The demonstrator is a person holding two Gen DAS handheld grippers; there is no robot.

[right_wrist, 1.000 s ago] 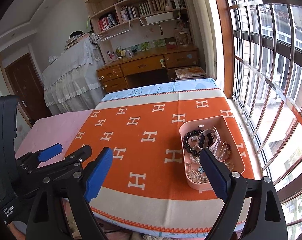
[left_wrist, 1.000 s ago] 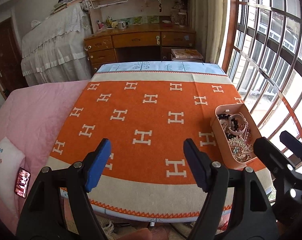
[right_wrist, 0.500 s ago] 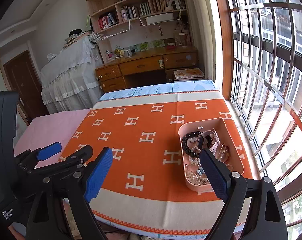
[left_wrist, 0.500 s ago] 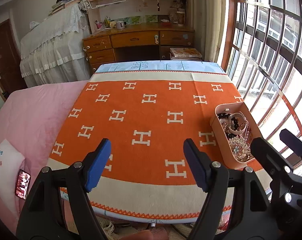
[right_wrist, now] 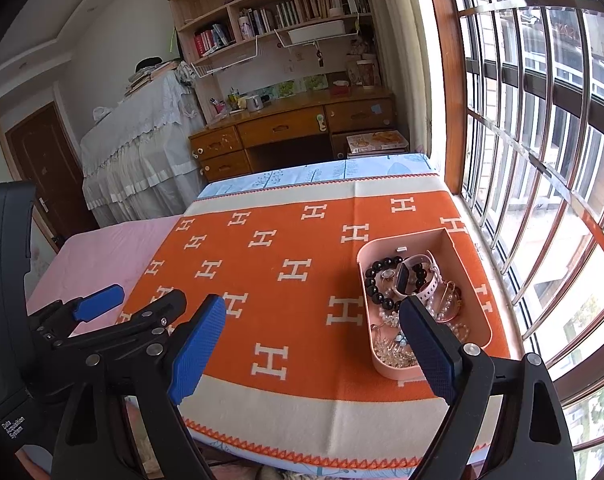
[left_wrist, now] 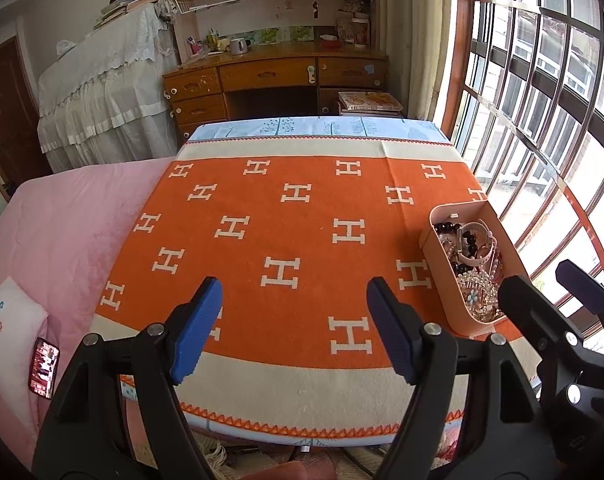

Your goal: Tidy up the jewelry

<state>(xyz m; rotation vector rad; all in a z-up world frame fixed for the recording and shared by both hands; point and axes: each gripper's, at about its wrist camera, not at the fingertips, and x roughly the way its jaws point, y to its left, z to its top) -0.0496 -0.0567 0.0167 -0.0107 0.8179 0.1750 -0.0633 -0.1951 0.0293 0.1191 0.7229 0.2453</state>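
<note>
Jewelry (right_wrist: 416, 300) tangled in pink tray (right_wrist: 480, 302), beads, white watch, both grippers apart.

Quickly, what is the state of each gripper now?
Left gripper: open, holding nothing.
Right gripper: open, holding nothing.

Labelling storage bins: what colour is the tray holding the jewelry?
Pale pink tray; clearest in the right wrist view.
</note>
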